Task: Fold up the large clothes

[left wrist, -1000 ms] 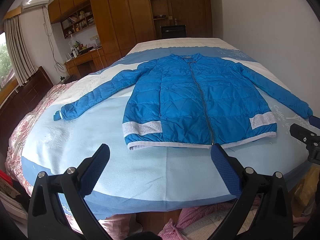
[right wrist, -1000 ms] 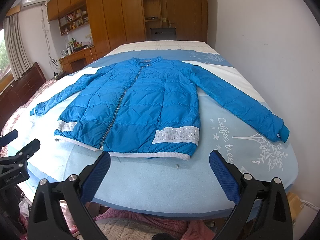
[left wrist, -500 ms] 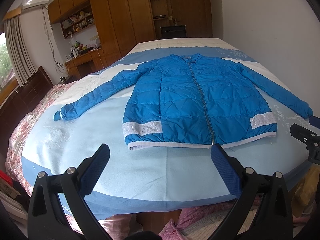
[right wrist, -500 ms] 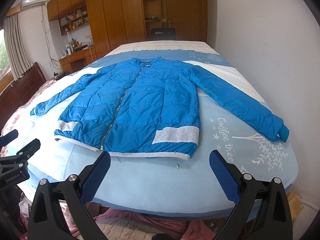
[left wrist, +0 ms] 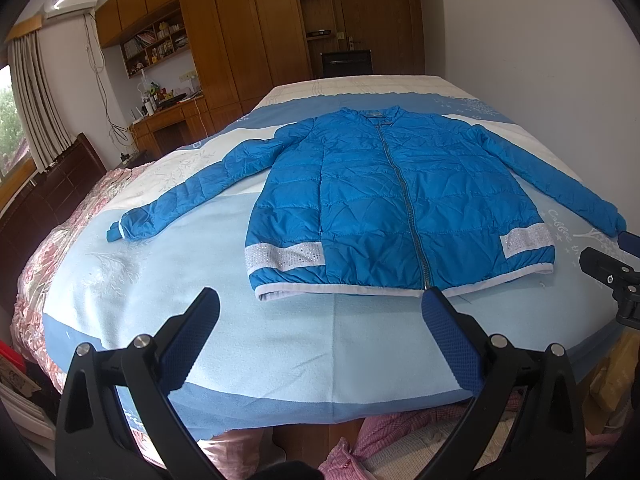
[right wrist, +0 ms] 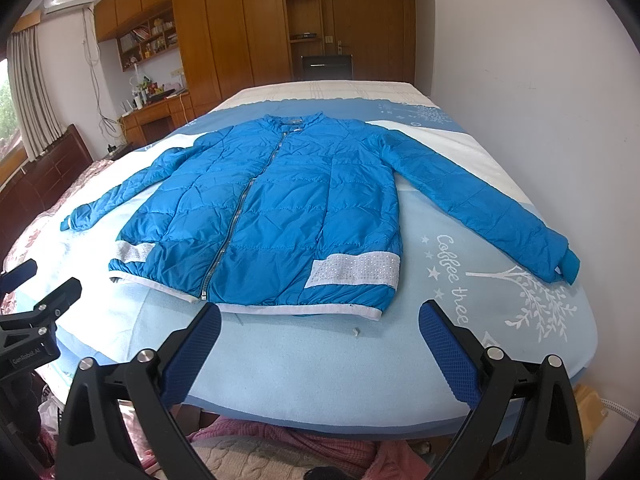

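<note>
though zipped, jacket [left wrist: 400, 200] hem toward grippers

right gripper [left wrist: 612, 268] cut off by frame edge, shelf items [left wrist: 154, 46] too small

Jacket [left wrist: 396, 204] spread flat on bed [left wrist: 280, 344], front up, hem toward the near edge, collar toward the far end. Sleeves out to both sides, cuffs [right wrist: 568, 266] resting on the cover. Left gripper [left wrist: 316, 316] before the hem's left half, right gripper [right wrist: 320, 324] before its right half, both apart from it, jaws wide. Wardrobe [left wrist: 248, 36] behind the bed, desk [left wrist: 168, 120] to its left.
</note>
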`<act>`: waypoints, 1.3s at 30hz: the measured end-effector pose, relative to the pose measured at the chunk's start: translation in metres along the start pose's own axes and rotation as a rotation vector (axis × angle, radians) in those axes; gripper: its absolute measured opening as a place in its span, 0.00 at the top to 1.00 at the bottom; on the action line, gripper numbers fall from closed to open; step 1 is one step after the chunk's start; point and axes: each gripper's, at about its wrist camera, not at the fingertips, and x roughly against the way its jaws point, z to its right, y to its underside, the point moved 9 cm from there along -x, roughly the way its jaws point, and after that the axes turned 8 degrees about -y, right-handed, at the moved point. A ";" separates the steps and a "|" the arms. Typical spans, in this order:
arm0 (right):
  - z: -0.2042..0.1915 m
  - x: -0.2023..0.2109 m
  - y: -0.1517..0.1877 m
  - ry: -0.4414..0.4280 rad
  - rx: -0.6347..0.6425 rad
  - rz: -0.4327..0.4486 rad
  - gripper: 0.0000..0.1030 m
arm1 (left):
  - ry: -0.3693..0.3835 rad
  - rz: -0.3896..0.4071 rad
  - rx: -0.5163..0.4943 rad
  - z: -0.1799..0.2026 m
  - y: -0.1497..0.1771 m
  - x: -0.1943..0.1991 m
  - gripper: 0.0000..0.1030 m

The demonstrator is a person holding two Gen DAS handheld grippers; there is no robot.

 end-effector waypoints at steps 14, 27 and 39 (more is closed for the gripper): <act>0.006 -0.002 -0.007 -0.007 -0.014 0.026 0.04 | 0.013 -0.017 -0.011 0.002 -0.001 -0.010 0.03; 0.166 -0.030 -0.035 0.119 -0.263 0.017 0.04 | 0.256 -0.172 -0.036 0.078 -0.068 -0.104 0.03; 0.357 -0.033 -0.008 0.241 -0.706 -0.062 0.04 | 0.473 -0.228 -0.193 0.270 -0.187 -0.185 0.04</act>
